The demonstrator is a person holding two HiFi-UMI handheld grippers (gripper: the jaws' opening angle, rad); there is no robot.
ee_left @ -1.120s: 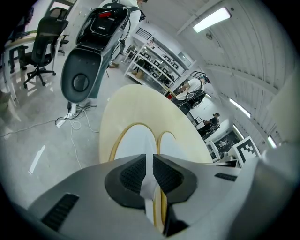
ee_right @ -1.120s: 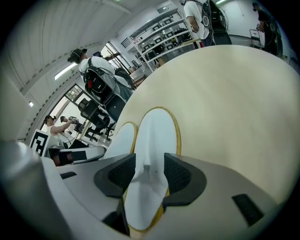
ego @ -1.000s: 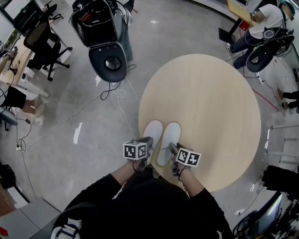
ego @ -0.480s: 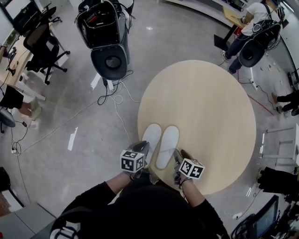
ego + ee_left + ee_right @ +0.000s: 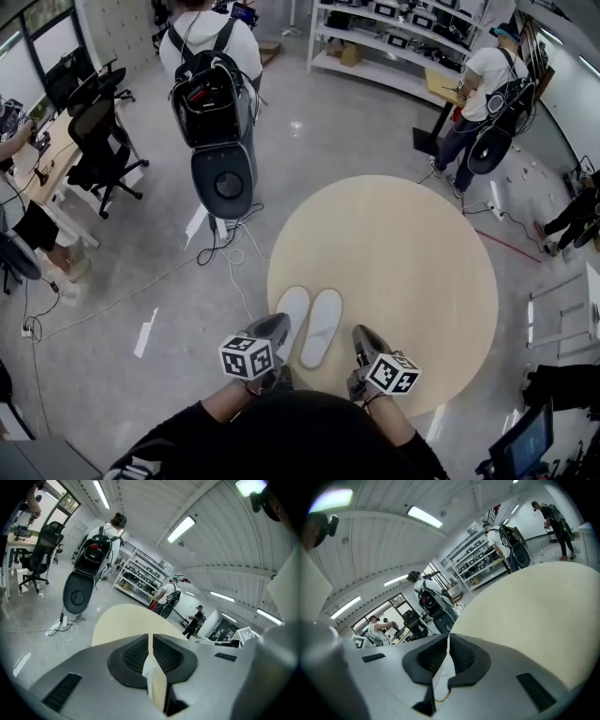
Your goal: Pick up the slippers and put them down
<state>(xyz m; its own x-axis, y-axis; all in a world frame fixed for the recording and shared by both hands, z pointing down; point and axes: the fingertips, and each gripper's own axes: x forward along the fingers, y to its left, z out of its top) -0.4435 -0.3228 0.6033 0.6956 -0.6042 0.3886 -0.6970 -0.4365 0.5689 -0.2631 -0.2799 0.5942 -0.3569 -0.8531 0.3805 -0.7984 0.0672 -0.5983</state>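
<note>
Both hands are out in front of me, forearms coming up from the bottom of the head view, each gripper aimed forward and tipped a bit downward at the near rim of the round pale wood table (image 5: 412,244).

The left gripper (image 5: 273,327) has its jaws pressed together, just a hairline slit between the black ribbed pads (image 5: 133,656). The right gripper (image 5: 364,337) has just been closing and now sits pinched together too. There's a pale sliver in each slit; I think it's only background showing through, but the close views are too cramped to be sure. Neither claw has hold of anything.

The pair of flat white fabric slippers (image 5: 322,323) lies side by side on the table near its front left edge, toes pointing away from me. From the head view, the left gripper's nose overlaps the heel of the left-hand slipper, and the right gripper is just beside the other one, apart from it.

Past the table, a person wearing a black backpack rig (image 5: 211,89) stands on the grey floor (image 5: 141,281), white cables (image 5: 230,248) trailing at their feet. A black office chair (image 5: 98,141) is off to the left, metal shelving (image 5: 394,47) along the back, and another person (image 5: 483,94) is at the far right.
</note>
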